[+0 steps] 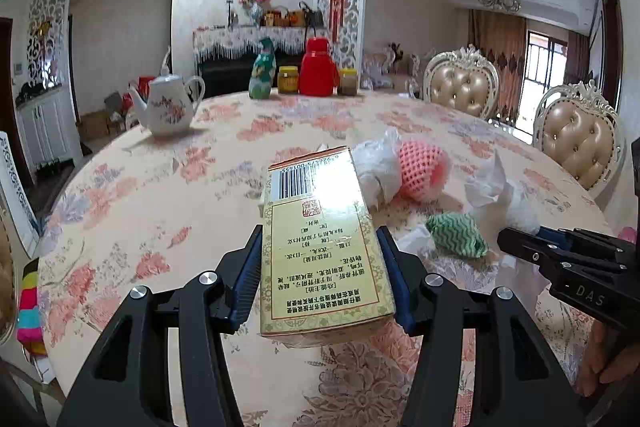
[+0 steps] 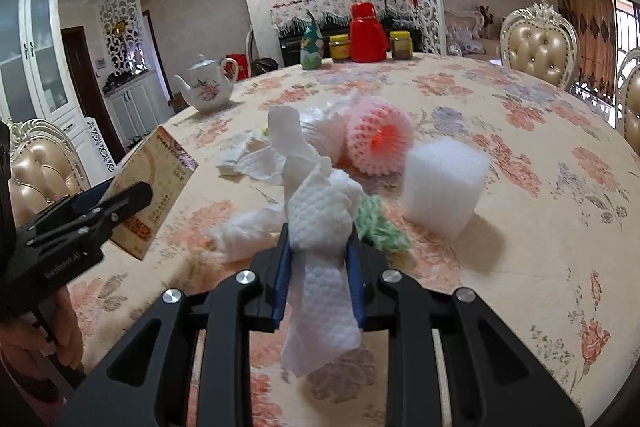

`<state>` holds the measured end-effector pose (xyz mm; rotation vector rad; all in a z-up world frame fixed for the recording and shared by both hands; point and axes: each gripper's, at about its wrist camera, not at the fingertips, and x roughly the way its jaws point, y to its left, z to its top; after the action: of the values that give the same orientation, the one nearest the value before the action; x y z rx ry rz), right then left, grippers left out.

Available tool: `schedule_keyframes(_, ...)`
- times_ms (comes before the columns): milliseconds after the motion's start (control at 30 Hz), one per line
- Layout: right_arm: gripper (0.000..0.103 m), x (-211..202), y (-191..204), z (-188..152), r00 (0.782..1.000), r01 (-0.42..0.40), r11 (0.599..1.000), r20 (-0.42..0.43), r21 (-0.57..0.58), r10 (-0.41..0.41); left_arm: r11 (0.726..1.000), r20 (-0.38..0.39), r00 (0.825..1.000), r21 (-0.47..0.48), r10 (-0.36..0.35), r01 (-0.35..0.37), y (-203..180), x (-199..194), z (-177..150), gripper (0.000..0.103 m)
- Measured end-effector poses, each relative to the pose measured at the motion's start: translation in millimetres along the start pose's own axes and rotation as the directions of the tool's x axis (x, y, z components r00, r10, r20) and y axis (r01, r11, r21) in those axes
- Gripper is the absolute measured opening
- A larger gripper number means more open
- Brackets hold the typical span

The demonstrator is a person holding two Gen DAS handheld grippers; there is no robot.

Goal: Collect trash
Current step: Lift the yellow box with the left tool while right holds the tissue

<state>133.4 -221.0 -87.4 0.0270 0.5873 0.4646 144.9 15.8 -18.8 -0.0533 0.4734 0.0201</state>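
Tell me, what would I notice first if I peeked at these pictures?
Right up front, the left gripper squeezes a yellow box with a barcode, and the right gripper pinches a white paper towel. Behind them, trash lies in the middle of the flowery table: a pink foam net, a white foam cube and a green scrap. A bright red flask stands at the far edge.

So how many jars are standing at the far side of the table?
2. One yellow-lidded jar stands left of the red flask, the other jar right of it. More could be hidden behind the flask.
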Motion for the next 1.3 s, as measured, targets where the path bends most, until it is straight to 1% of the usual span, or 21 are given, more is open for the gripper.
schedule_keyframes(100, 0.025, -9.6, 7.9, 3.9, 0.999, 0.003, 1.0, 0.036, -0.019, -0.002, 1.0, 0.051, 0.999, 0.006, 0.0, 0.0, -1.8, -8.5, 0.3, 0.052)
schedule_keyframes(200, 0.025, -18.7, 12.1, 7.5, 0.997, 0.019, 0.999, 0.07, -0.033, -0.017, 1.0, 0.113, 0.994, 0.014, 0.008, -0.009, -5.6, -18.1, 2.0, 0.052)
schedule_keyframes(400, 0.025, -38.9, 13.5, 12.5, 0.991, 0.036, 0.998, 0.132, -0.043, -0.031, 0.999, 0.222, 0.975, 0.047, -0.007, -0.003, -18.4, -35.7, 5.1, 0.052)
schedule_keyframes(500, 0.025, -48.5, 12.1, 14.1, 0.986, 0.05, 0.998, 0.159, -0.044, -0.043, 0.997, 0.245, 0.969, 0.08, -0.021, 0.002, -30.2, -39.0, 5.8, 0.052)
schedule_keyframes(600, 0.025, -60.0, 7.0, 14.1, 0.98, 0.081, 0.996, 0.186, -0.045, -0.072, 0.996, 0.243, 0.969, 0.091, -0.042, 0.02, -39.7, -38.4, 5.8, 0.052)
schedule_keyframes(767, 0.025, -70.9, -8.0, 10.8, 0.974, 0.118, 0.993, 0.198, -0.024, -0.111, 0.991, 0.226, 0.97, 0.113, -0.09, 0.066, -55.1, -31.8, 7.4, 0.052)
schedule_keyframes(867, 0.025, -77.3, -19.6, 7.3, 0.971, 0.136, 0.991, 0.2, -0.002, -0.133, 0.987, 0.229, 0.966, 0.132, -0.117, 0.088, -65.6, -28.7, 9.8, 0.052)
schedule_keyframes(1133, 0.025, -101.3, -52.3, -4.5, 0.953, 0.211, 0.976, 0.213, 0.052, -0.217, 0.966, 0.217, 0.952, 0.189, -0.214, 0.174, -106.0, -19.9, 10.7, 0.052)
schedule_keyframes(1300, 0.025, -122.4, -76.6, -13.7, 0.933, 0.267, 0.959, 0.222, 0.093, -0.282, 0.945, 0.192, 0.94, 0.226, -0.28, 0.235, -134.4, -13.1, 10.5, 0.052)
